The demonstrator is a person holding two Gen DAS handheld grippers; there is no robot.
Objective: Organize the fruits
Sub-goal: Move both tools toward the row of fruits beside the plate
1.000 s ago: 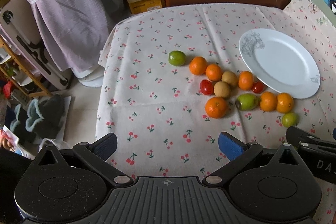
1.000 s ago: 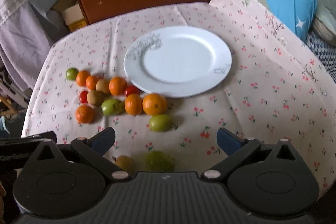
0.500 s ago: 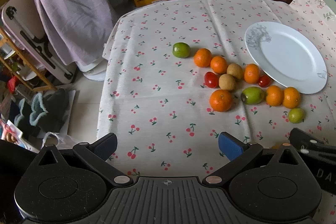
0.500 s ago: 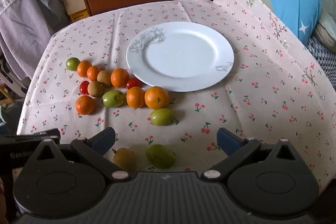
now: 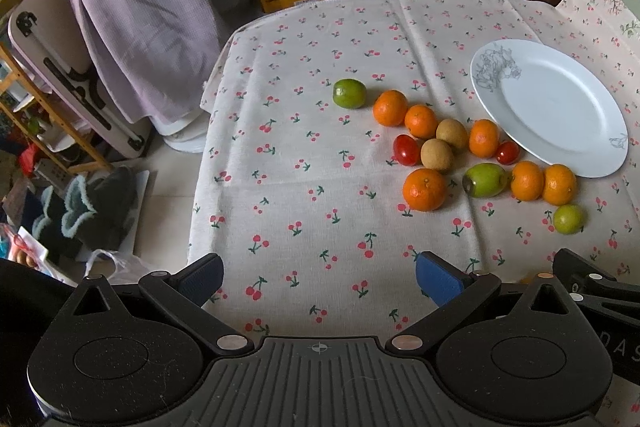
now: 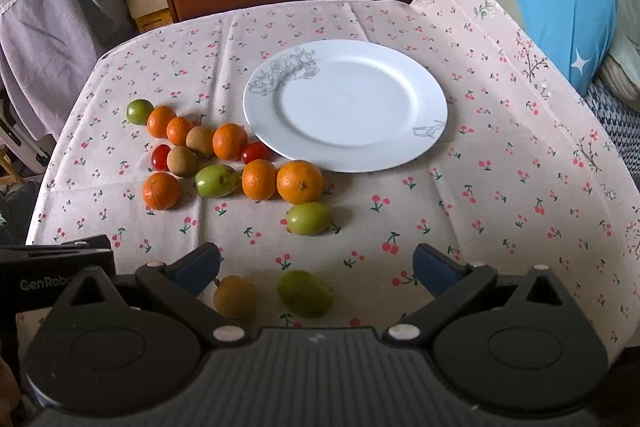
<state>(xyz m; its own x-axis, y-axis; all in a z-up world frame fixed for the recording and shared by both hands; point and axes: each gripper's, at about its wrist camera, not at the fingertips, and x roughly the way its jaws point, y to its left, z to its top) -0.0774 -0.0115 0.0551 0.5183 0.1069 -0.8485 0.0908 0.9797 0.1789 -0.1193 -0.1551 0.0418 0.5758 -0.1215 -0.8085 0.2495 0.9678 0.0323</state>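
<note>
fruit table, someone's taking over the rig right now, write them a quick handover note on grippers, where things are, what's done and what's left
Left gripper: open, holding nothing, above bare cloth at the near left of the table.
Right gripper: open, holding nothing, with a brown fruit and a green fruit lying on the cloth between its fingers.
White plate: nothing on it.
The fruit is all on the cherry-print tablecloth, near and left of the plate: six oranges, two cherry tomatoes, brown and green fruits.
Done: nothing sorted yet.
Left: every fruit. The two by the right gripper look like the easiest start.
</note>
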